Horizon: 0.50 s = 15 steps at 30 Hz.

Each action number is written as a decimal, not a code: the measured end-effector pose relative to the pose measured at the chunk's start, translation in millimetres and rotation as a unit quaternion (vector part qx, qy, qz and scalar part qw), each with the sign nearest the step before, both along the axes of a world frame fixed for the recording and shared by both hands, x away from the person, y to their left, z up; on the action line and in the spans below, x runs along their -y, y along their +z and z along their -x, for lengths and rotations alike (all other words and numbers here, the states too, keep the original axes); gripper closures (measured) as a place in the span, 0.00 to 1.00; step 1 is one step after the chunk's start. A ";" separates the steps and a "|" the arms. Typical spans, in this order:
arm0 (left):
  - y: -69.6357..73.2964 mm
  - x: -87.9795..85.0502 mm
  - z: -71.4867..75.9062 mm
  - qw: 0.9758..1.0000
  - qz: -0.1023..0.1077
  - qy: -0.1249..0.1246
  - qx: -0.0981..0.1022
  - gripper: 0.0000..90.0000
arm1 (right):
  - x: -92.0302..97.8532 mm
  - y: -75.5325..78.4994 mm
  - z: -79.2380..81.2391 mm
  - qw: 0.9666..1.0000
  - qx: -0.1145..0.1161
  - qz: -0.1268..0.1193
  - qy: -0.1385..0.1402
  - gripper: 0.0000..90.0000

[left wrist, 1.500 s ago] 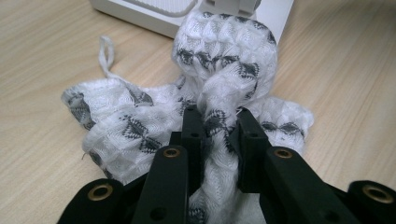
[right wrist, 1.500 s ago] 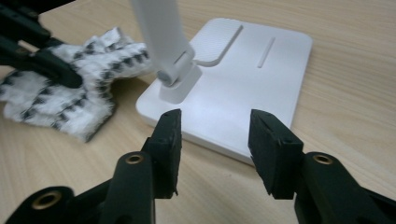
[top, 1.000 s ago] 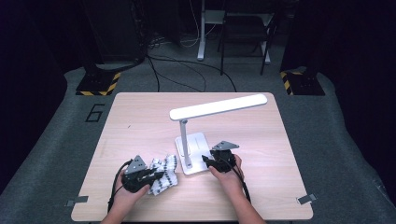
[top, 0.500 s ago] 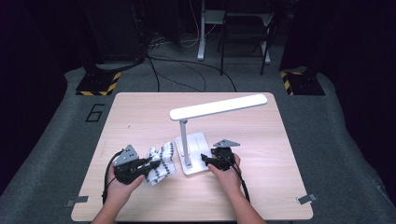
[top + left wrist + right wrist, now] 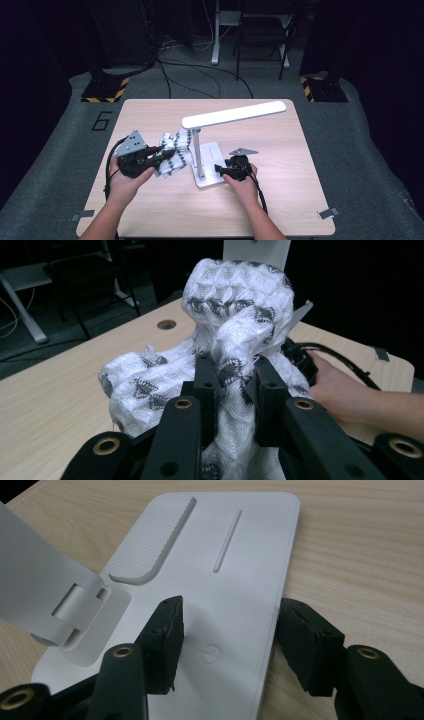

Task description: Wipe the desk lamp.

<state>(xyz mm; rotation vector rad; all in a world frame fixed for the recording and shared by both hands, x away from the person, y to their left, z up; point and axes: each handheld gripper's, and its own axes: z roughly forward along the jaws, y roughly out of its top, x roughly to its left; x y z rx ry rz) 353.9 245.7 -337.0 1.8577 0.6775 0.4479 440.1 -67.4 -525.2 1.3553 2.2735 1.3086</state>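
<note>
- The counter [image 5: 150, 115] is a light wood top, seen in the centre of the high view, standing on grey floor.
- The lamp [image 5: 235, 113] stands near the middle of the counter: a white bar head running from centre toward the upper right, a thin post, and a flat white base [image 5: 212, 152] below it.
- The left tool [image 5: 159, 154] sits at centre left of the high view, held by the left hand [image 5: 125, 177], and points right toward the lamp post.
- In the left gripper view, the left tool [image 5: 235, 385] has its jaws closed tightly on a fold of the cloth [image 5: 235, 315]; the cloth is white knit with dark grey pattern and bunches up above and to the left of the jaws.
- In the high view, the cloth [image 5: 175, 150] lies just left of the lamp post, between the left tool and the base.
- The right tool [image 5: 220, 170] is at the lower right part of the base, held by the right hand [image 5: 242, 182].
- In the right gripper view, the right tool [image 5: 227, 630] has its jaws spread wide and grips nothing; one jaw is over the base [image 5: 235, 555] and the other is at the base edge over the counter [image 5: 360, 540].
- A power symbol [image 5: 207, 654] is marked on the base between the jaws.
- The lamp hinge [image 5: 75, 607] shows at left centre of the right gripper view.
</note>
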 end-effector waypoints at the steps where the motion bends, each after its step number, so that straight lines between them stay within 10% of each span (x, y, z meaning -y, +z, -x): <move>1: 3.1 1.1 -0.3 1.000 0.000 0.000 0.004 0.85 | 0.2 -0.6 -0.5 1.000 0.000 -0.005 -0.001 0.49; 7: 19.2 11.3 -5.5 1.000 -0.009 -0.011 0.016 0.85 | -0.1 -1.0 -1.0 1.000 0.007 -0.002 0.002 0.49; 15: 1.5 31.7 -21.5 0.999 -0.048 -0.022 -0.010 0.85 | -0.1 -0.7 -0.9 1.000 0.009 0.001 0.004 0.49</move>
